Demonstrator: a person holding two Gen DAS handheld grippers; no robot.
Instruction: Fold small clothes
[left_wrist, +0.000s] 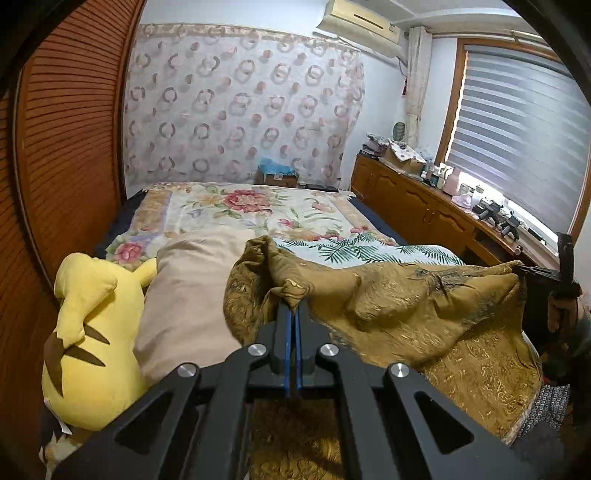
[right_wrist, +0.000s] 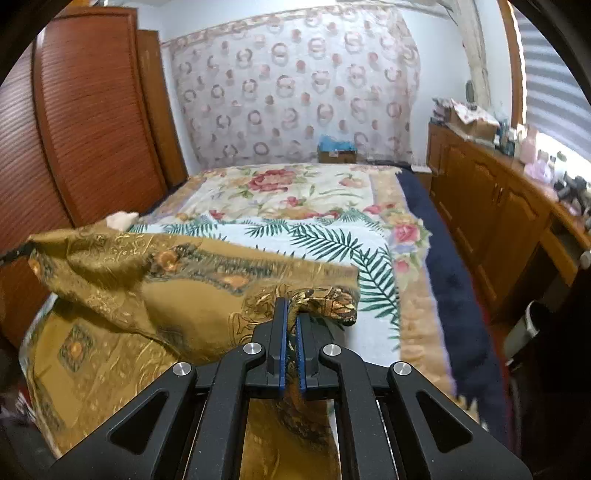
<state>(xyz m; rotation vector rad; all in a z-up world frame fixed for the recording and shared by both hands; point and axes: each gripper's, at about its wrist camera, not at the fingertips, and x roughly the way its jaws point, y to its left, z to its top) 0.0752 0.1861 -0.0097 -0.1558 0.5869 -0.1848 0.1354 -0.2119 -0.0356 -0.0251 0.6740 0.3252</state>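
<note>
Presently, left wrist view: left gripper (left_wrist: 294, 301) clamped shut on one corner of the gold patterned cloth (left_wrist: 406, 302), which hangs lifted above the bed (left_wrist: 258, 206). Right gripper (left_wrist: 532, 273) appears at the far right edge, pinching the opposite corner; the cloth sags between the two. Beside it to the left: beige pillow (left_wrist: 188, 295), yellow plush toy (left_wrist: 92, 332). Beyond: floral bedspread, palm-leaf blanket (left_wrist: 362, 251), louvred wardrobe (left_wrist: 62, 147), patterned wall hanging, wooden sideboard (left_wrist: 424, 206) with clutter under a blinded window (left_wrist: 517, 133), air conditioner (left_wrist: 362, 26) above.

Right wrist view: right gripper (right_wrist: 291, 317) closed on a bunched corner of the cloth (right_wrist: 147, 280), fabric caught between the blue pads. The lower part of the cloth trails onto the near end of the bed (right_wrist: 295, 184); the palm-leaf blanket (right_wrist: 332, 236) lies beneath. Dark blue border runs along the bed's right side, sideboard (right_wrist: 480, 192) beyond.

Step judged: spreading or first fold, edge held taut by both corners. Next move probably calls for carrying both corners forward together and laying them level, keeping tension even so the slippery-looking fabric does not bunch.
</note>
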